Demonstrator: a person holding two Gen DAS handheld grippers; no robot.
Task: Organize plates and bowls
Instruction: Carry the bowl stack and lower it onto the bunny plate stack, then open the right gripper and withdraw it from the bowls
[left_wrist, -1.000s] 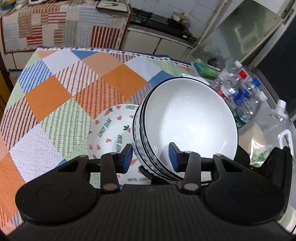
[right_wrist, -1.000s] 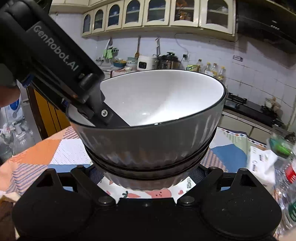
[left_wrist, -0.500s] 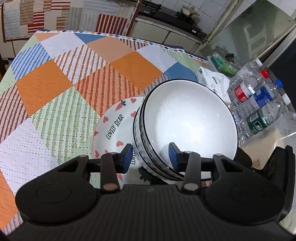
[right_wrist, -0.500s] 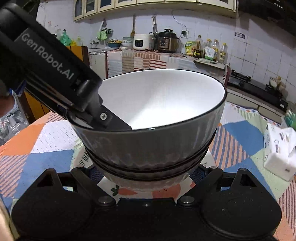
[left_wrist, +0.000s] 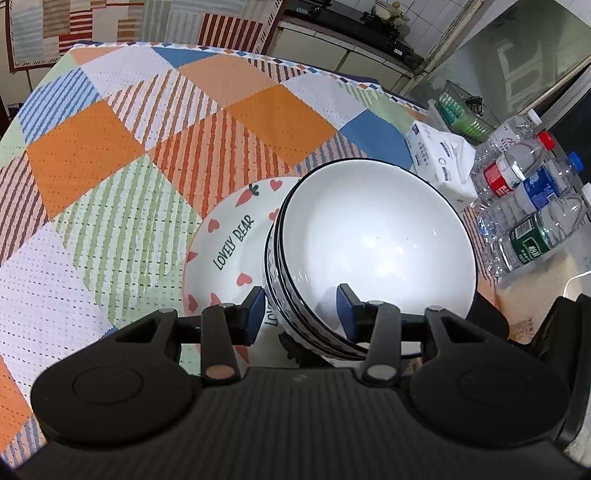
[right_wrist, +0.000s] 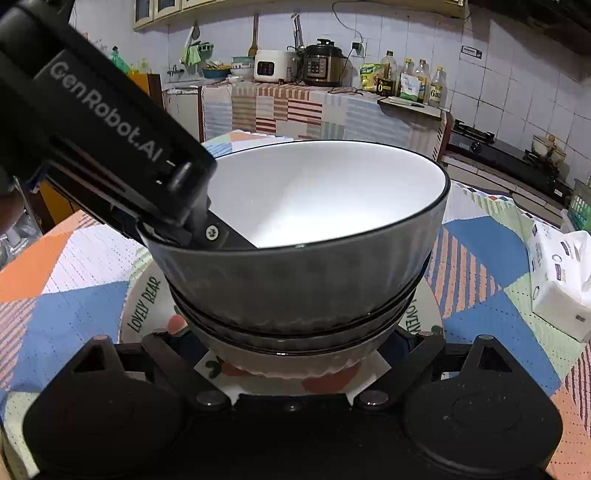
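Observation:
A stack of nested white bowls (left_wrist: 369, 240) with black rims and ribbed outsides hangs tilted, low over a white "LOVELY BEAR" plate (left_wrist: 229, 243) on the patchwork tablecloth. My left gripper (left_wrist: 300, 310) is shut on the stack's near rim, one blue pad inside the top bowl and one outside. In the right wrist view the bowl stack (right_wrist: 314, 206) fills the middle, above the plate (right_wrist: 147, 299). My right gripper (right_wrist: 295, 332) clasps the stack's foot from both sides, with its fingertips hidden under the bowls. I cannot tell whether the lowest bowl touches the plate.
A tissue pack (left_wrist: 439, 158) and several water bottles (left_wrist: 524, 206) lie at the table's right edge, with a green basket (left_wrist: 461, 114) behind them. Beyond the tablecloth (left_wrist: 110, 184) stand a stove and a counter with appliances (right_wrist: 321, 62).
Both grippers have come down together with the bowl stack, so the plate and tablecloth now look closer. The grips on the stack look unchanged.

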